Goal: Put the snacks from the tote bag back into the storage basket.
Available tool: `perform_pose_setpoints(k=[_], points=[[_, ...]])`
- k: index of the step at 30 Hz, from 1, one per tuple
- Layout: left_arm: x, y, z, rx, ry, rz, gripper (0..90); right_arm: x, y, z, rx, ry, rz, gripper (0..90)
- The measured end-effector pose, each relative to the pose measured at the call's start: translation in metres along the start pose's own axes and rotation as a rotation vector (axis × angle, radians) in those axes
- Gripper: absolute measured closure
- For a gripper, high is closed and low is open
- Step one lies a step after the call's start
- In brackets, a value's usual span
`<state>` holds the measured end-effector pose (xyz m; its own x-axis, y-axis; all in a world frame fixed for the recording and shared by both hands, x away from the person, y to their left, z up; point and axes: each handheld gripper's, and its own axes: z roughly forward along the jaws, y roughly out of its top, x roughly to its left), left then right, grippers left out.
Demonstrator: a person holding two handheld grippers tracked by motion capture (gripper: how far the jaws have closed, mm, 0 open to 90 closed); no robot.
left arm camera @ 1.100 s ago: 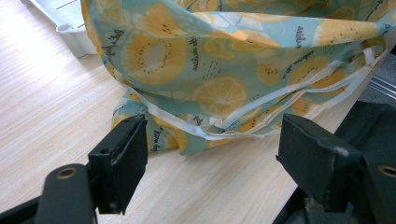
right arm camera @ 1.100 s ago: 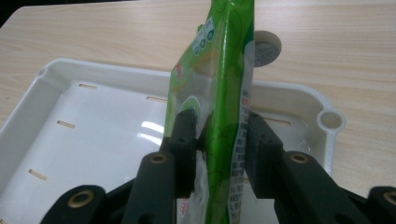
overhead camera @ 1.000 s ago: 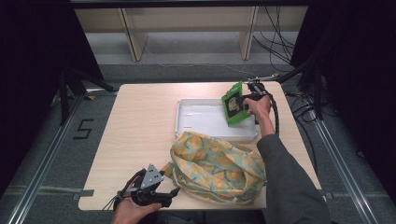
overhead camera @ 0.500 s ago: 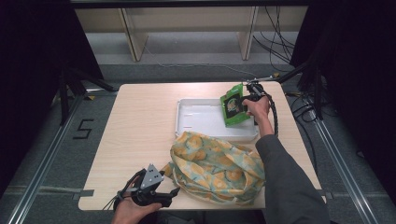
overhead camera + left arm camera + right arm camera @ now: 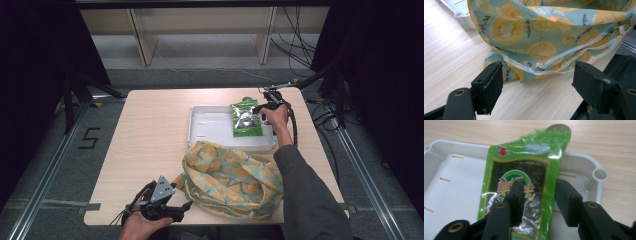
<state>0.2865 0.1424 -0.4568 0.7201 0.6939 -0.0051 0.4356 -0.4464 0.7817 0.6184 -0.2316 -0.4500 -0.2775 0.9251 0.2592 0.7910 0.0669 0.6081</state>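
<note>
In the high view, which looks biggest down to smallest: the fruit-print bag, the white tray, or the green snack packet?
1. Fruit-print bag, though it lies nearer the camera, so its lead over the tray is unsure.
2. White tray.
3. Green snack packet, clearly smallest.

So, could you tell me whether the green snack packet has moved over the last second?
Yes. The green snack packet was tilted up at the white tray's far right corner; it now lies flatter over the tray, the right gripper beside it.
</note>
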Motion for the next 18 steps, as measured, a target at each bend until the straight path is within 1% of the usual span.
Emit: perform_pose_setpoints(k=[1, 2, 3, 4, 5, 6, 7, 8, 9, 10, 11, 12, 14, 15, 16, 17, 18], points=[[0.000, 0.000, 0.000, -0.004, 0.003, -0.001, 23.7, -0.004, 0.001, -0.002, 0.023, 0.004, -0.042, 60.5], [0.000, 0.000, 0.000, 0.001, -0.001, -0.001, 23.7, -0.003, 0.001, -0.003, 0.023, -0.001, -0.029, 60.5], [0.000, 0.000, 0.000, 0.000, 0.000, 0.000, 23.7, 0.000, 0.000, -0.002, -0.007, -0.013, 0.007, 60.6], [0.000, 0.000, 0.000, 0.004, -0.003, 0.000, 23.7, 0.000, 0.001, -0.004, -0.009, -0.011, -0.012, 60.5], [0.000, 0.000, 0.000, -0.005, 0.007, 0.004, 23.7, 0.001, 0.001, -0.005, 0.000, 0.000, 0.003, 60.6], [0.001, 0.000, 0.000, 0.001, 0.006, 0.008, 23.7, 0.002, 0.002, -0.007, 0.011, 0.004, 0.012, 60.5], [0.002, 0.001, 0.000, -0.001, 0.012, 0.033, 23.7, 0.000, 0.002, -0.006, -0.036, 0.000, -0.029, 60.5], [0.002, 0.001, 0.000, -0.001, 0.012, 0.032, 23.7, 0.003, 0.003, -0.011, 0.003, 0.007, -0.005, 60.5], [0.002, 0.001, 0.000, -0.001, 0.013, 0.034, 23.7, -0.001, 0.004, -0.011, -0.009, 0.014, -0.050, 60.5], [0.002, 0.001, 0.000, 0.000, 0.013, 0.033, 23.7, 0.001, 0.004, -0.013, -0.013, 0.019, -0.043, 60.4], [0.002, 0.001, 0.000, -0.001, 0.015, 0.032, 23.7, 0.001, 0.003, -0.011, -0.066, 0.032, -0.057, 60.3], [0.002, 0.001, 0.000, -0.001, 0.015, 0.033, 23.7, 0.001, 0.003, -0.013, -0.048, 0.026, -0.066, 60.1], [0.002, 0.001, 0.000, -0.002, 0.016, 0.034, 23.7, 0.004, 0.003, -0.017, -0.031, 0.030, -0.073, 60.0], [0.003, 0.001, 0.000, -0.006, 0.011, 0.031, 23.7, 0.004, 0.003, -0.020, -0.022, 0.034, -0.092, 59.8], [0.003, 0.001, 0.000, -0.005, 0.011, 0.032, 23.7, 0.011, 0.002, -0.022, -0.018, 0.074, -0.034, 59.7], [0.003, 0.001, 0.000, -0.006, 0.011, 0.031, 23.7, 0.009, 0.003, -0.024, -0.041, 0.049, -0.094, 59.6], [0.003, 0.001, 0.000, -0.007, 0.011, 0.031, 23.7, 0.013, 0.003, -0.026, -0.031, 0.064, -0.060, 59.4]])
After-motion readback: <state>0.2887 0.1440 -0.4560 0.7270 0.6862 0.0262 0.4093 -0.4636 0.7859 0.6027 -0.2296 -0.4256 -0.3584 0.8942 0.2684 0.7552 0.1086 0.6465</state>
